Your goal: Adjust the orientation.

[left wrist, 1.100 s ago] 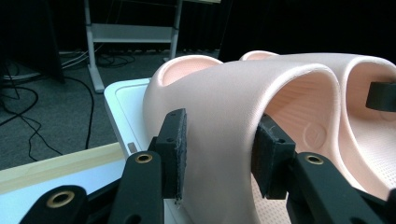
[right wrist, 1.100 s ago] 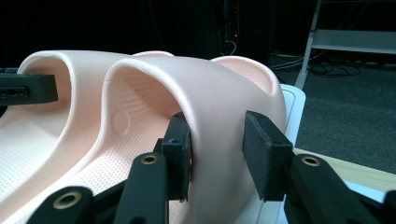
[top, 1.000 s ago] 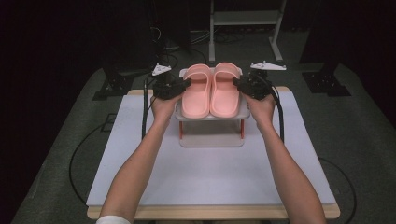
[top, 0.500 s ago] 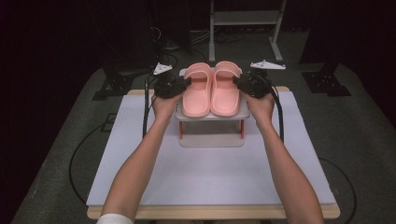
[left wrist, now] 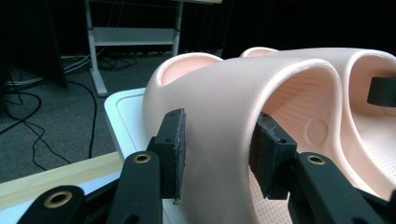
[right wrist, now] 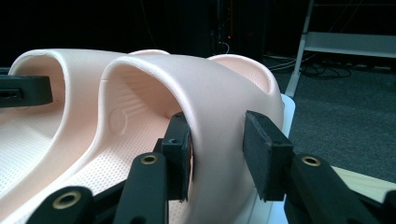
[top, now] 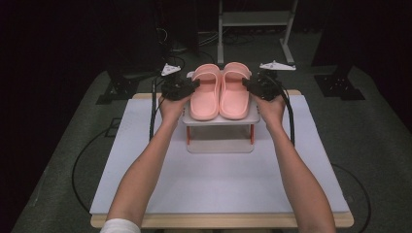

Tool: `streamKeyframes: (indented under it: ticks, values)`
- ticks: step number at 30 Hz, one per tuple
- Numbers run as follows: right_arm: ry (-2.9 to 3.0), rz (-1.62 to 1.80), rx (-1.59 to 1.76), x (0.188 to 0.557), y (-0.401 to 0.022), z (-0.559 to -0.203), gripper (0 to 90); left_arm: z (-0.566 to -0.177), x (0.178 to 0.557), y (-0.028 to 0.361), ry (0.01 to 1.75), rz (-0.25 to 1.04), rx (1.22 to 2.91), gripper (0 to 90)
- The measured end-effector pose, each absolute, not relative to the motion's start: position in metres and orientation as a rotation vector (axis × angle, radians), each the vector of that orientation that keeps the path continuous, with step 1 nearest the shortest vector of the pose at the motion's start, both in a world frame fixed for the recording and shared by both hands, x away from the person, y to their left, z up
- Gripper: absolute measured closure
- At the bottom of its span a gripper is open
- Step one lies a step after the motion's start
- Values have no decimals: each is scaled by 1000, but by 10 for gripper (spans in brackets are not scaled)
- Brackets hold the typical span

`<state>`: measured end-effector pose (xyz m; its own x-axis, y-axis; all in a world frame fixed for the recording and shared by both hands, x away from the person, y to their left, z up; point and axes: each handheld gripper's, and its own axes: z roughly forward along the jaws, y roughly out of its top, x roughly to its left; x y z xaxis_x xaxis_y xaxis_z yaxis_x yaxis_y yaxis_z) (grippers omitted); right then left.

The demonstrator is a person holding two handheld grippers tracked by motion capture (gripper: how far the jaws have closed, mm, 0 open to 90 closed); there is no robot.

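In the high view, a pair of pink slippers is seen side by side on a small white stand (top: 221, 120) set on a white-covered table (top: 218, 184). The left slipper (top: 204, 94) is met at its outer edge by the left gripper (top: 190, 86), and the right slipper (top: 235, 93) at its outer edge by the right gripper (top: 248, 85). Each gripper is carried in a hand coming up from the bottom of the view.

In the left gripper view, the strap of the left slipper (left wrist: 243, 107) is found between the two black jaws. The jaws are set at a narrow, partly closed width, one pad on the outside of the strap and one inside it, both lying against the strap. The white stand (left wrist: 123, 116) is seen beneath the slipper.

In the right gripper view, the strap of the right slipper (right wrist: 205, 107) is gripped the same way: the jaws are held partly closed, one pad pressed inside the strap, the other at its outer face. The left slipper (right wrist: 56, 102) is seen just beside it.
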<state>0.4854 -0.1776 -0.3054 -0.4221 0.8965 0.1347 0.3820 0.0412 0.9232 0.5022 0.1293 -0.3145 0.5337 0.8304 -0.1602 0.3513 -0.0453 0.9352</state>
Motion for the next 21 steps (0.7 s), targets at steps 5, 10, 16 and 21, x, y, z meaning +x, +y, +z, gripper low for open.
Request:
streamKeyframes:
  ticks: [5, 10, 16, 21]
  values:
    - [1833, 1369, 1280, 487, -178, -306, 620, -314, 503, 129, 1016, 528, 1646, 588]
    - [1830, 1376, 1281, 488, -179, -306, 620, -314, 503, 128, 1015, 531, 1644, 583]
    - [1828, 1387, 1283, 489, -180, -307, 614, -314, 503, 128, 1019, 528, 1640, 565]
    - [1823, 1403, 1290, 487, -180, -307, 590, -315, 502, 130, 1029, 507, 1628, 550]
